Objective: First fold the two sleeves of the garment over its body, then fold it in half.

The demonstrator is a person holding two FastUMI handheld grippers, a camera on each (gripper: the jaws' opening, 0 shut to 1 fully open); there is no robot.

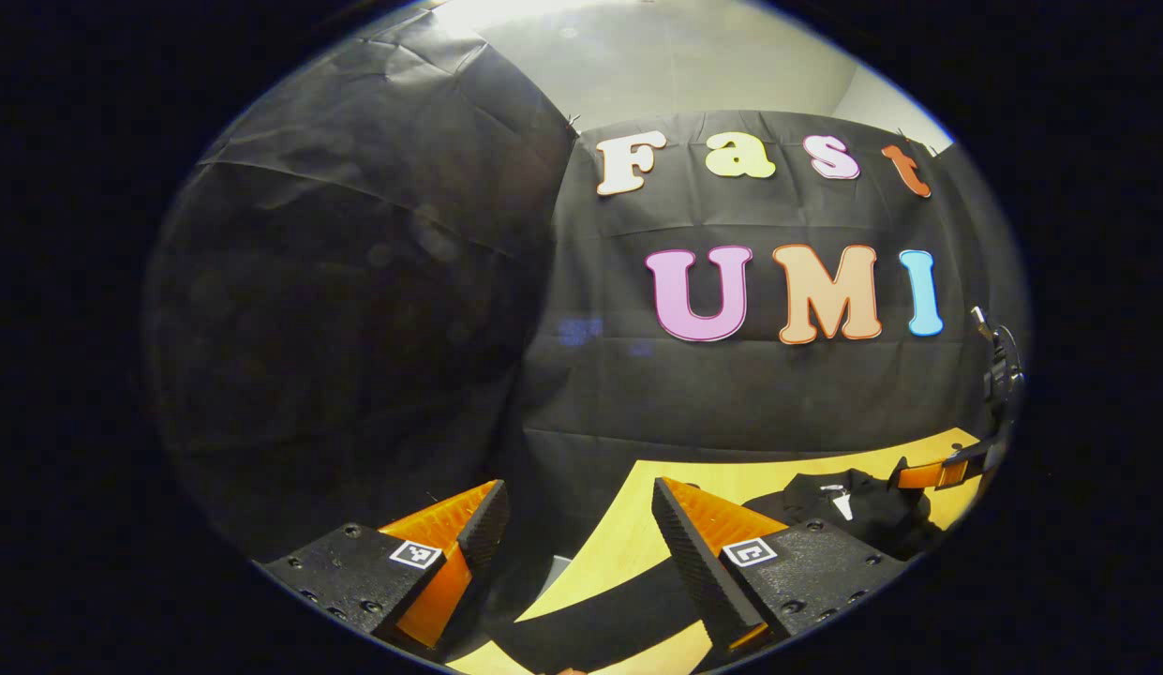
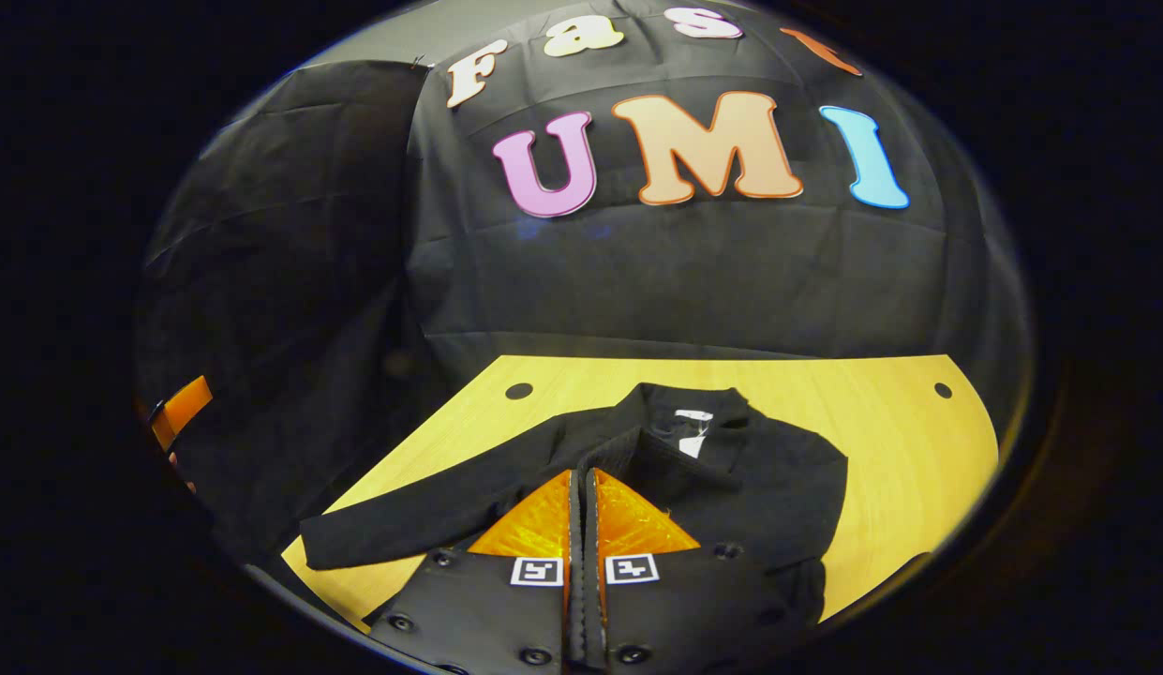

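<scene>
My right hand-held gripper [image 2: 584, 487] is pressed together above the jacket [image 2: 731, 478] at the counter [image 2: 881, 422] centre; my left hand-held gripper [image 1: 576, 516] is spread near the counter's edge. The outstretched sleeve [image 2: 422, 520] could slide off if dragged.

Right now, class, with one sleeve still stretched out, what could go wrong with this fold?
1. The right claw is closed above the garment, seemingly gripping nothing.
2. The outstretched sleeve reaches the table edge and could slip off.
3. The left claw hangs open, away from it.
</scene>
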